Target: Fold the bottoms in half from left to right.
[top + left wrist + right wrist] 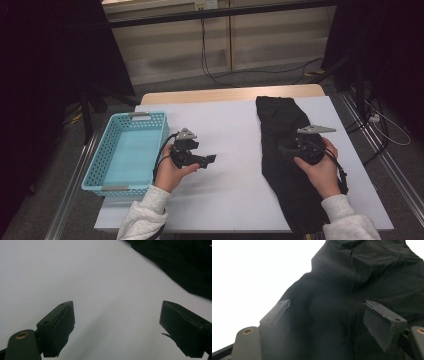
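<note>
Hovering over a black garment (pixel 285 150) on the white table (pixel 230 175).
High view: right gripper (pixel 300 147) above the cloth at the table's right, left gripper (pixel 210 159) beside a blue basket (pixel 107 177). Left gripper view: jaws wide, empty. Right gripper view: jaws spread over the fabric, not pressing it.

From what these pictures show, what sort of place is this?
Probably a lab or recording room, not a home: dark curtains hang on both sides, loose cables run over the floor, and the white table holds a blue basket and a black garment.

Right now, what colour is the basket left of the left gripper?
Light blue-turquoise basket, with a perforated lattice wall; clearest in the high view.
</note>
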### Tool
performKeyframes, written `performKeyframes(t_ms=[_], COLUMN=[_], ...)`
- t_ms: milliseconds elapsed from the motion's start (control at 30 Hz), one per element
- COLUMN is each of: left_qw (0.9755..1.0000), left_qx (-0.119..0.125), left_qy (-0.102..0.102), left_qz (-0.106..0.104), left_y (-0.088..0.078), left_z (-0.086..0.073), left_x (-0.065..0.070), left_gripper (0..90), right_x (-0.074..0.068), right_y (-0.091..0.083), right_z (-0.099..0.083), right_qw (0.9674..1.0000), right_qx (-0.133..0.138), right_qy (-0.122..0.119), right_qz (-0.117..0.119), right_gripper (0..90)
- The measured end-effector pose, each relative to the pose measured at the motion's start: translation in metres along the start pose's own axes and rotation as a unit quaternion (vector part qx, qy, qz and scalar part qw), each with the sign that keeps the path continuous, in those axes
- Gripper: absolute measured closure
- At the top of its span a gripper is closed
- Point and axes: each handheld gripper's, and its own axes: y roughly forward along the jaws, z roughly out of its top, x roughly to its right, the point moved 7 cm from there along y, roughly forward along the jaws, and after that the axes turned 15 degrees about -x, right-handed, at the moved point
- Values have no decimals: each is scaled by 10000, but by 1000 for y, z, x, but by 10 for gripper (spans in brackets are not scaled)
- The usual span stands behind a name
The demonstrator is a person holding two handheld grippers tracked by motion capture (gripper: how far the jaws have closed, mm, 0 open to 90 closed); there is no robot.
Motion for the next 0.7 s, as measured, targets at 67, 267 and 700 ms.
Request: performKeyframes(t_ms=[67,267,700], left_qw=[10000,10000,10000], left_qx=[-23,-28,-24], left_qy=[4,-19,-79], left_qz=[7,-3,25], left_y=[1,2,1], left_z=[-1,-2,-4], left_x=[0,0,-5], left_gripper=[128,128,127], right_x=[-2,-9,-16], right_y=[4,21,65], right_z=[8,28,41], right_qw=[10000,9999,9993], right_qx=[1,-47,-273], right_qy=[21,70,165], right_qz=[-47,-66,-217], right_gripper=[211,203,211])
